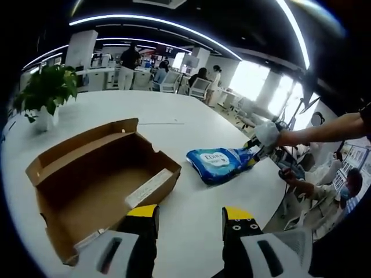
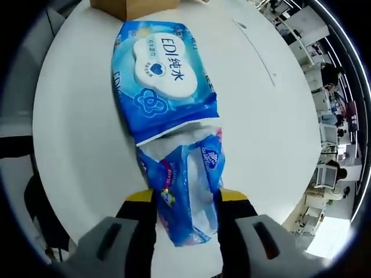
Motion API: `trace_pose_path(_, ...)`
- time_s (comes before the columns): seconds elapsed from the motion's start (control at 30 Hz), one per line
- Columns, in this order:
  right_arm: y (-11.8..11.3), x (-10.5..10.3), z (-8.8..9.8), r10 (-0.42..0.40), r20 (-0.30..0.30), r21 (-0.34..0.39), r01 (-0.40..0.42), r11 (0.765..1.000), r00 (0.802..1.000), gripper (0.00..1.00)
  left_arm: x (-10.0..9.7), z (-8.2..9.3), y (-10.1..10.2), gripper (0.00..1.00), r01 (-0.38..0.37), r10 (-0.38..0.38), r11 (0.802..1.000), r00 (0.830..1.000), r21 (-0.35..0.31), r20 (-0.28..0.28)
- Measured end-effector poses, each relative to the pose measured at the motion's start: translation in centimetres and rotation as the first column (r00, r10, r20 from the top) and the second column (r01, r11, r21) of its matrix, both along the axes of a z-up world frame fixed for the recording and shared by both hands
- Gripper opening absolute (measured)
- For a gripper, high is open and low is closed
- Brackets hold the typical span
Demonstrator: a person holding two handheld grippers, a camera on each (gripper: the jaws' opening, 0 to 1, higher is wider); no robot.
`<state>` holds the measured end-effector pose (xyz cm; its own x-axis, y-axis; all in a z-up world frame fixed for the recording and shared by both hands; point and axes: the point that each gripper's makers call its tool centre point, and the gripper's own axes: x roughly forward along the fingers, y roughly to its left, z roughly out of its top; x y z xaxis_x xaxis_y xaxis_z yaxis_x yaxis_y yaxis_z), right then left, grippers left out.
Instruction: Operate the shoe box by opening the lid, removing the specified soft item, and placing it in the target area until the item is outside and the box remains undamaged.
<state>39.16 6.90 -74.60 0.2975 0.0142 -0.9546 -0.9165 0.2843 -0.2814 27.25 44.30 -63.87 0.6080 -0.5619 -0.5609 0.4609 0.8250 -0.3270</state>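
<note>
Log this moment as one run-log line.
shoe box: open, emptied, on white table | blue wipes pack: on table outside box | right gripper: shut on pack's end | left gripper: open, empty

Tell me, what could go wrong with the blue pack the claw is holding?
The right claw pinches only the crinkly end of the blue wipes pack, so the wrapper might tear or slip free. The pack lies near the table edge in the left gripper view, so a careless release could drop it off.

Blue tissue pack showing a white cloud-shaped label with blue lettering and a heart, brown cardboard shoe box lying on a white bench, yellow-tipped black tool jaws showing
</note>
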Motion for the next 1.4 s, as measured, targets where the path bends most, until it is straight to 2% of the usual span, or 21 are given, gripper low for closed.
trace_pose_path(0.53, -0.7, -1.7, 2.7, -0.055, 0.030, -0.024, 0.055, 0.998, 0.998, 0.37, -0.9, 0.5, 1.1, 0.44, 0.013, -0.012, 0.999, 1.000, -0.039, 0.023)
trace_pose_path(0.73, 0.2, -1.9, 3.9, -0.148, 0.044, 0.044, 0.146, 0.988, 0.988, 0.37, -0.8, 0.6, 1.8, 0.44, 0.017, -0.015, 0.999, 0.999, -0.041, 0.033)
trace_pose_path(0.97, 1.3, -2.0, 4.6, -0.201, 0.051, 0.081, 0.196, 0.977, 0.978, 0.37, -1.3, 0.9, 2.6, 0.44, 0.027, -0.025, 0.998, 0.999, -0.048, 0.045)
trace_pose_path(1.03, 2.0, -2.1, 4.8, -0.230, 0.051, 0.111, 0.224, 0.968, 0.972, 0.37, -1.4, 0.9, 3.0, 0.44, 0.025, -0.023, 0.998, 0.999, -0.051, 0.045)
trace_pose_path(1.1, 3.0, -2.1, 5.0, -0.275, 0.047, 0.168, 0.264, 0.950, 0.960, 0.37, -1.4, 1.0, 3.6, 0.44, 0.023, -0.020, 0.998, 0.999, -0.056, 0.046)
trace_pose_path(1.2, 5.2, -1.9, 5.6, -0.338, 0.039, 0.277, 0.315, 0.908, 0.940, 0.36, -1.6, 1.0, 4.4, 0.44, 0.015, -0.012, 0.998, 0.999, -0.060, 0.046)
trace_pose_path(1.3, 6.9, -1.9, 6.0, -0.377, 0.013, 0.350, 0.349, 0.869, 0.926, 0.37, -1.7, 0.9, 5.0, 0.44, 0.011, -0.008, 0.998, 0.999, -0.063, 0.046)
trace_pose_path(1.33, 7.9, -1.8, 6.2, -0.394, 0.000, 0.387, 0.364, 0.848, 0.919, 0.38, -1.6, 0.9, 5.4, 0.44, 0.011, -0.008, 0.998, 0.999, -0.063, 0.045)
trace_pose_path(1.4, 9.1, -1.7, 6.7, -0.417, -0.009, 0.432, 0.379, 0.818, 0.909, 0.38, -1.7, 0.8, 5.8, 0.44, 0.009, -0.006, 0.998, 0.999, -0.064, 0.044)
